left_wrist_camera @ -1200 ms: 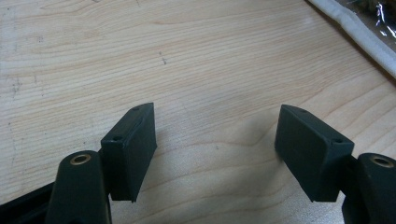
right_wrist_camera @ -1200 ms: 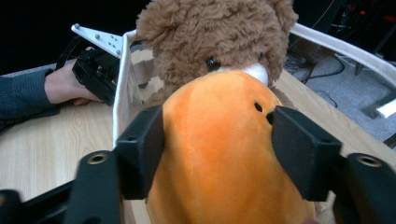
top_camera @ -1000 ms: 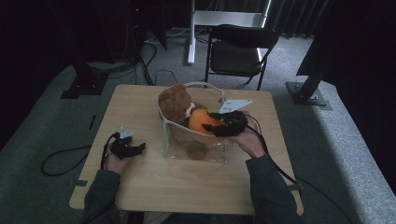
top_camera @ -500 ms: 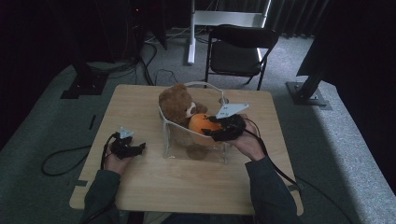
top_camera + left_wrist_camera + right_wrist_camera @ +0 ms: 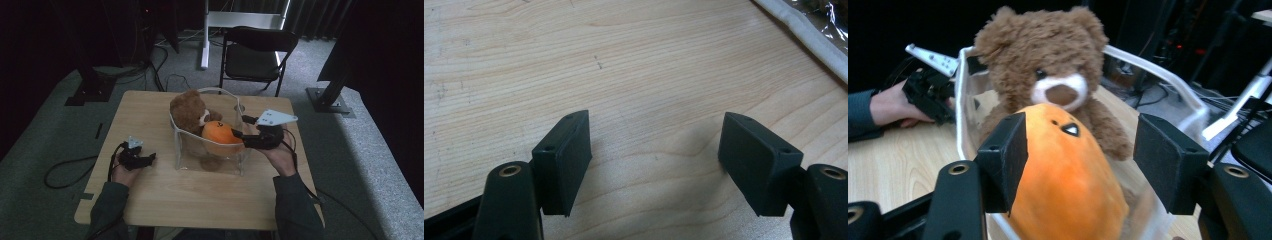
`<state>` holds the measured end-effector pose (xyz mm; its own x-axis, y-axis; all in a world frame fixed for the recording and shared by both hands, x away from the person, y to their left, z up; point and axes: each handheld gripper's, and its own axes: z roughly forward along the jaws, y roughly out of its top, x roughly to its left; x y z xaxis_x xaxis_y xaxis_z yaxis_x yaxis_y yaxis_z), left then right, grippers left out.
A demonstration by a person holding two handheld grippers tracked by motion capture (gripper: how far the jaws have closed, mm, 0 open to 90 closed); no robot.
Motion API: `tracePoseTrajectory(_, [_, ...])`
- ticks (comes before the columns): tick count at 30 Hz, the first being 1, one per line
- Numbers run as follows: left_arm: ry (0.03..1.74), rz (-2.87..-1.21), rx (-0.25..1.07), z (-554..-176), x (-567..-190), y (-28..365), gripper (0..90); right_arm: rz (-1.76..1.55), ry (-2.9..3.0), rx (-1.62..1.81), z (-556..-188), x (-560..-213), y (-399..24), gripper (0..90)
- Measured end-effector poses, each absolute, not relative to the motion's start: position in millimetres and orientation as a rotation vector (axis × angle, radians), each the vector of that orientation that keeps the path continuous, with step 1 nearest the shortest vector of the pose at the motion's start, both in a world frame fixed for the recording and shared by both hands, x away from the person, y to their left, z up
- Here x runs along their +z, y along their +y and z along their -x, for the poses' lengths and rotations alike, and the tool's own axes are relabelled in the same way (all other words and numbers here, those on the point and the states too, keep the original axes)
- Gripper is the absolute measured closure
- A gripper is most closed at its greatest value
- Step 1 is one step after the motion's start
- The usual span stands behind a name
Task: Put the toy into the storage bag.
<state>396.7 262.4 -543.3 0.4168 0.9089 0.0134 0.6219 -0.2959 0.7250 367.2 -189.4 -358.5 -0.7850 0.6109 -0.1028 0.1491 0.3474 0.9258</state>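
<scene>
A clear plastic bin [image 5: 210, 161] with a white rim stands mid-table. In it sit a brown teddy bear [image 5: 187, 112] [image 5: 1048, 75] and an orange plush toy [image 5: 220, 136] [image 5: 1068, 185] leaning on the bear's front. My right gripper [image 5: 240, 126] [image 5: 1080, 150] hovers at the bin's right side, open. Its jaws have just been opening, and the orange plush lies just past them with a gap at the right jaw. My left gripper [image 5: 150, 159] [image 5: 656, 145] rests on the bare wood left of the bin, open and holding nothing.
The wooden table [image 5: 150, 200] has free room in front of and left of the bin. A black folding chair [image 5: 257, 55] stands behind the table's far edge. A cable [image 5: 70, 172] loops on the floor at the left.
The right gripper has opened off the orange plush and drawn back to the right. The plush stays in the bin. The left gripper has not moved.
</scene>
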Motion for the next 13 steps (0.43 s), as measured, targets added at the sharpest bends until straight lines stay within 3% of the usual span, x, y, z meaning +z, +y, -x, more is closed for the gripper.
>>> tracePoseTrajectory(13, [1.293, -2.030, 0.569, -397, -543, 262, 29.9, -0.856, 2.041, 1.455, -365, -374, -244, 36.8])
